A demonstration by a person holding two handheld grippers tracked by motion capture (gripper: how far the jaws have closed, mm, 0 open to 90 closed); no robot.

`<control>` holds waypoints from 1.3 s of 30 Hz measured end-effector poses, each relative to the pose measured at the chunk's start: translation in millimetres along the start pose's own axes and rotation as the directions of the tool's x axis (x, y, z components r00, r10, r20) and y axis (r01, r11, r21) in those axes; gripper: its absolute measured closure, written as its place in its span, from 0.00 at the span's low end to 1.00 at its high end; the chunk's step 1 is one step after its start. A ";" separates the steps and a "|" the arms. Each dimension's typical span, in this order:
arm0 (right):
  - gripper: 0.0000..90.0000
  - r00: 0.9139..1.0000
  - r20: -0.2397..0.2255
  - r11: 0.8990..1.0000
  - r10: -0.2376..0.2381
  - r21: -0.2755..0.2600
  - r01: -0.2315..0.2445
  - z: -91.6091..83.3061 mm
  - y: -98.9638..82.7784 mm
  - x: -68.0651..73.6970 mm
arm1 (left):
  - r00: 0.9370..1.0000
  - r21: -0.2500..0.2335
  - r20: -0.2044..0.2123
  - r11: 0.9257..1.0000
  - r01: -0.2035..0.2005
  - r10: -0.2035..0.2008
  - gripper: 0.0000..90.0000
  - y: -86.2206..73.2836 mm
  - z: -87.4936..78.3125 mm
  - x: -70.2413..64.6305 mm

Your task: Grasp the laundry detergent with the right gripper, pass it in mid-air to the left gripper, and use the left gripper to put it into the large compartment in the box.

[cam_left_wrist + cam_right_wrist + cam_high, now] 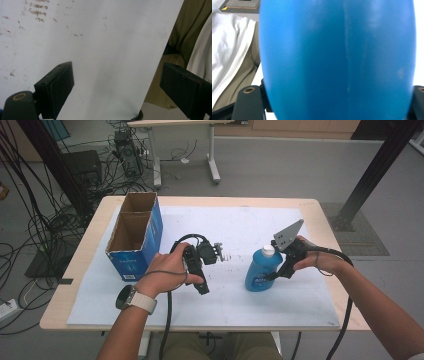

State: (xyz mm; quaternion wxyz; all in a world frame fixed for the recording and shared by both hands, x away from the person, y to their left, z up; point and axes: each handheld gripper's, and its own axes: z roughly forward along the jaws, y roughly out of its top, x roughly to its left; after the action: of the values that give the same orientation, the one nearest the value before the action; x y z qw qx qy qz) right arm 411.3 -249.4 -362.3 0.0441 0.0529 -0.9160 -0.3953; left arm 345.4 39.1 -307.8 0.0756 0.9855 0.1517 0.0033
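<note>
The right gripper hugs the blue bottle; the left gripper, at its 9 o'clock, gapes empty. Next, probably lift toward the box.

Left gripper rests low with fingers spread; right gripper angles down-left, wrist raised.

High view: even, soft overhead light, faint shadows on white-covered surface, slightly soft detail. Right gripper view: glossy blue plastic bottle too close, blurred, pale sheen streaks. Left gripper view: near black pads soft.
</note>
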 end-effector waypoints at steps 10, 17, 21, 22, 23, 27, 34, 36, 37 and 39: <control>0.31 1.000 -0.006 1.000 -0.004 -0.002 0.004 1.0 -1.6 -0.1 | 1.000 -0.001 0.001 1.000 0.001 -0.001 0.14 0.2 0.3 0.4; 0.34 1.000 -0.010 1.000 -0.009 0.000 0.009 1.9 -2.0 -0.5 | 1.000 -0.001 0.001 1.000 0.002 -0.002 0.14 -0.2 0.2 0.6; 0.35 1.000 -0.012 1.000 -0.010 0.002 0.010 2.2 -2.6 -0.8 | 1.000 -0.002 0.001 1.000 0.002 -0.002 0.14 -0.6 0.4 0.7; 0.35 1.000 -0.012 1.000 -0.010 0.002 0.010 2.2 -2.6 -0.8 | 1.000 -0.002 0.001 1.000 0.002 -0.002 0.14 -0.6 0.4 0.7; 0.35 1.000 -0.013 1.000 -0.010 0.003 0.010 2.3 -2.7 -1.0 | 1.000 -0.002 0.002 1.000 0.003 -0.003 0.14 -0.8 0.6 0.9; 0.37 1.000 -0.017 1.000 -0.012 0.004 0.013 2.8 -2.8 -1.4 | 1.000 -0.002 0.004 1.000 0.003 -0.003 0.14 -1.1 1.0 1.2; 0.38 1.000 -0.021 1.000 -0.015 0.005 0.015 3.3 -3.4 -1.6 | 1.000 -0.003 0.006 1.000 0.005 -0.005 0.14 -1.1 2.1 1.7; 0.39 1.000 -0.020 1.000 -0.018 0.003 0.018 3.3 -3.4 -1.6 | 1.000 -0.003 0.006 1.000 0.005 -0.005 0.14 -1.0 2.2 1.8; 0.39 1.000 -0.020 1.000 -0.019 0.002 0.019 3.4 -3.4 -1.6 | 1.000 -0.002 0.007 1.000 0.005 -0.005 0.14 -1.0 2.4 1.8; 0.40 1.000 -0.019 1.000 -0.020 0.002 0.020 3.9 -3.7 -1.8 | 1.000 -0.001 0.006 1.000 0.005 -0.005 0.14 -0.6 2.6 1.7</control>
State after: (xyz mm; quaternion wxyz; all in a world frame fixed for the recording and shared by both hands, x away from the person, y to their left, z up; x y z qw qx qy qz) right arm 412.9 -248.9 -367.8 0.0486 0.0656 -0.9155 -0.3940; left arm 347.0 39.8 -310.6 0.0767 0.9851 0.1537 0.0001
